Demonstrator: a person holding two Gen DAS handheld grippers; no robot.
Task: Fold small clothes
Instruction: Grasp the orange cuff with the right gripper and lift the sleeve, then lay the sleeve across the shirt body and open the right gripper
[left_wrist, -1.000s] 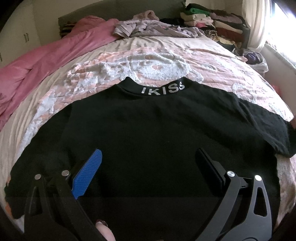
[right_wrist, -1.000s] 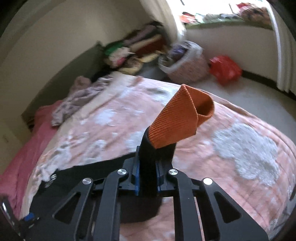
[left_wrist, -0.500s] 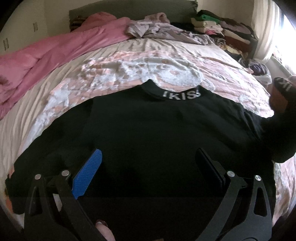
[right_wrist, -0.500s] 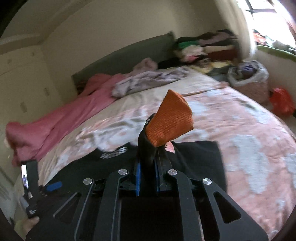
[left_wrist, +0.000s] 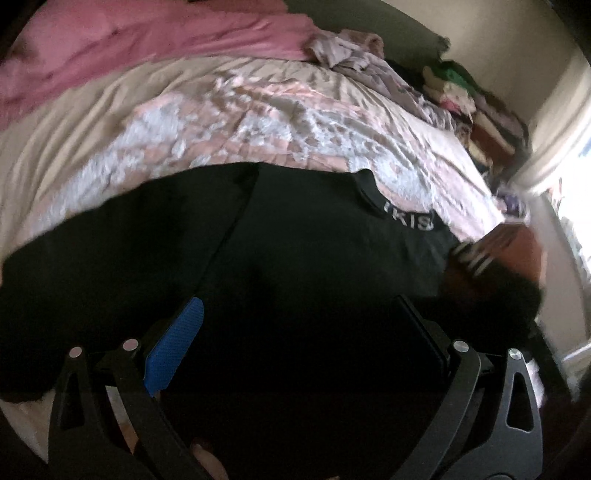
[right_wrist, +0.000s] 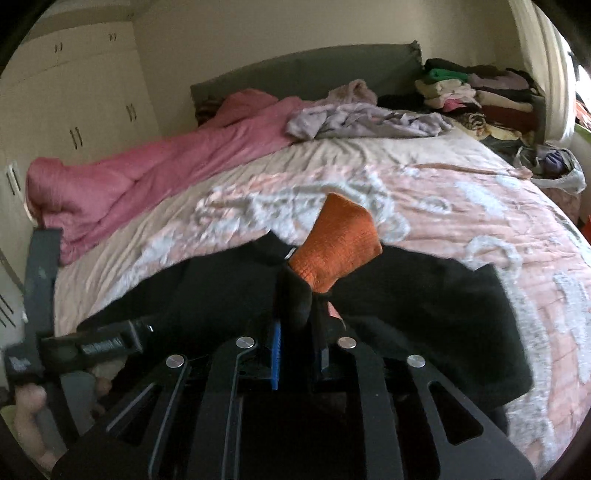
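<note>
- At the far left of the room, cream wardrobe doors (right_wrist: 85, 110) stood behind the bed, and a rumpled pink blanket (right_wrist: 147, 173) lay along the bed's left edge.
- Left gripper (left_wrist: 295, 332): held low over the black sweater (left_wrist: 295, 251), its jaws stood wide apart with nothing between them; one pad was blue (left_wrist: 173, 347), and a hand (right_wrist: 29, 410) could be seen on its handle from the right wrist view.
- Black sweater: it lay spread flat on the pink-and-white patterned bedspread (right_wrist: 461, 206), with white lettering on the collar (left_wrist: 410, 221) and the left sleeve stretched out to the side.
- Right gripper (right_wrist: 295, 325): its jaws were nearly together and just beginning to part, with the black sleeve end between the pads; the orange ribbed cuff (right_wrist: 336, 251) stuck up beyond the fingertips, carried over the body of the sweater.
- Behind the sweater, a crumpled lilac garment (right_wrist: 369, 122) lay near the grey headboard (right_wrist: 303, 74).
- To the right, a stack of folded clothes (right_wrist: 480, 96) sat at the bed's head corner, and a bag of items (right_wrist: 554, 166) stood beside the bed near the curtain.
</note>
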